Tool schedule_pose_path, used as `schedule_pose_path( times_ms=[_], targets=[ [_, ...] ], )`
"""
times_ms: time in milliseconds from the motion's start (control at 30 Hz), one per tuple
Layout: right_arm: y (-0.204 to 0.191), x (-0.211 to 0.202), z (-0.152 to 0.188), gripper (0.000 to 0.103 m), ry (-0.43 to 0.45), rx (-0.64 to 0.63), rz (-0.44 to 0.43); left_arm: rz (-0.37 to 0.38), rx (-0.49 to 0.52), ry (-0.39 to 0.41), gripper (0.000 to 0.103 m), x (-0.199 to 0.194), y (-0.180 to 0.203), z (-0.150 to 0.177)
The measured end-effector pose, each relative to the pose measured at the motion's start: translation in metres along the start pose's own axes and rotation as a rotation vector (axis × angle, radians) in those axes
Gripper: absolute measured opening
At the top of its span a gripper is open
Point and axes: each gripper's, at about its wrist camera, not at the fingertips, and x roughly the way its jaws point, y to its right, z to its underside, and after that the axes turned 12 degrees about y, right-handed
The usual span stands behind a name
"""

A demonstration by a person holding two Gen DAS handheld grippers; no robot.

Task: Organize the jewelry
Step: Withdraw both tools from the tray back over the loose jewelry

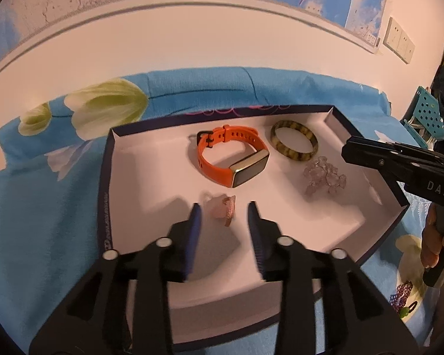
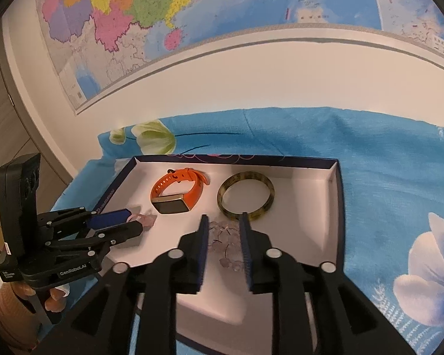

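Observation:
A shallow white box with dark blue walls lies on a blue floral cloth. In it are an orange watch band, a green-yellow mottled bangle, a clear bead bracelet and a small pink jewelry piece. My left gripper is open with the pink piece lying between its fingers. My right gripper is open over the bead bracelet; in the left wrist view it reaches in from the right.
The blue floral cloth covers the surface up to a pale wall with a map. A teal perforated rack stands at the right. Purple beads and a green item lie on the cloth outside the box.

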Motion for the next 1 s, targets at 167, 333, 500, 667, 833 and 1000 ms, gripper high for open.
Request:
schedule_pose_path(
  times_ms=[167,333,500,667,833,1000],
  targets=[
    [0.000,-0.022,0.002,0.033,0.027,0.007,-0.016,-0.035,0.034,0.071,0.045,-0.027,0.006,-0.003],
    [-0.008,-0.050,0.009,0.041,0.053,-0.012,-0.039,-0.011,0.048,0.147,0.051,-0.067,0.011,0.000],
    [-0.016,-0.078,0.029,0.042,0.042,-0.054,-0.052,0.030,0.052,0.167,0.051,-0.101,0.016,0.018],
    [-0.016,-0.099,0.057,0.042,-0.004,-0.075,-0.030,0.060,0.066,0.142,0.051,-0.117,0.023,0.044],
    [-0.013,-0.111,0.085,0.041,-0.053,-0.060,-0.017,0.088,0.081,0.094,0.051,-0.122,0.035,0.073],
    [-0.018,-0.123,0.107,0.034,-0.084,-0.062,-0.038,0.106,0.112,0.058,0.051,-0.124,0.051,0.093]
  ],
)
